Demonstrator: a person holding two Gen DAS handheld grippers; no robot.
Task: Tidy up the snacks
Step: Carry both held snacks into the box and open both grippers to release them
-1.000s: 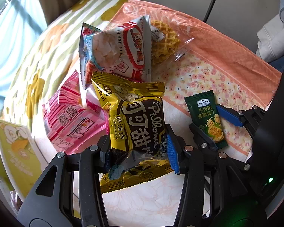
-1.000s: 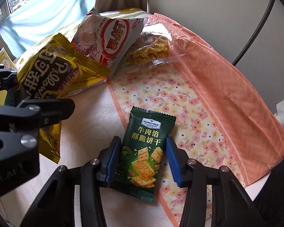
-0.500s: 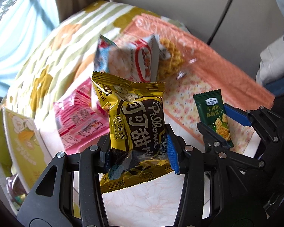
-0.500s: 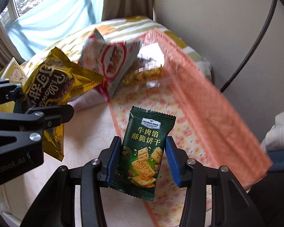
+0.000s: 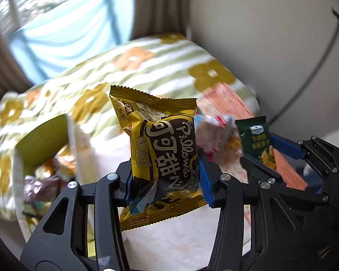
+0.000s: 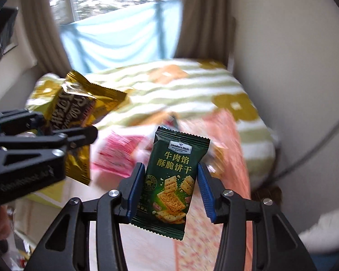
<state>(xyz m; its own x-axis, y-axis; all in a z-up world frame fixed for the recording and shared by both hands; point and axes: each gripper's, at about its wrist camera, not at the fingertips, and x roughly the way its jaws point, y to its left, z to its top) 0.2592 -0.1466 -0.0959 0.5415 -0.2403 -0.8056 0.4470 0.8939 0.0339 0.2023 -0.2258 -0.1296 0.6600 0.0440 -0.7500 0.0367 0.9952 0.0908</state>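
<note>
We find the yellow snack bag upright and off the table, pinched between the blue pads of the left gripper. The green cracker packet is likewise raised, clamped by the right gripper. A green box sits lower left, holding wrapped snacks.

Gold Pillows snack bag upright, crumpled, lifted; green Member's Mark cracker packet upright, aloft
</note>
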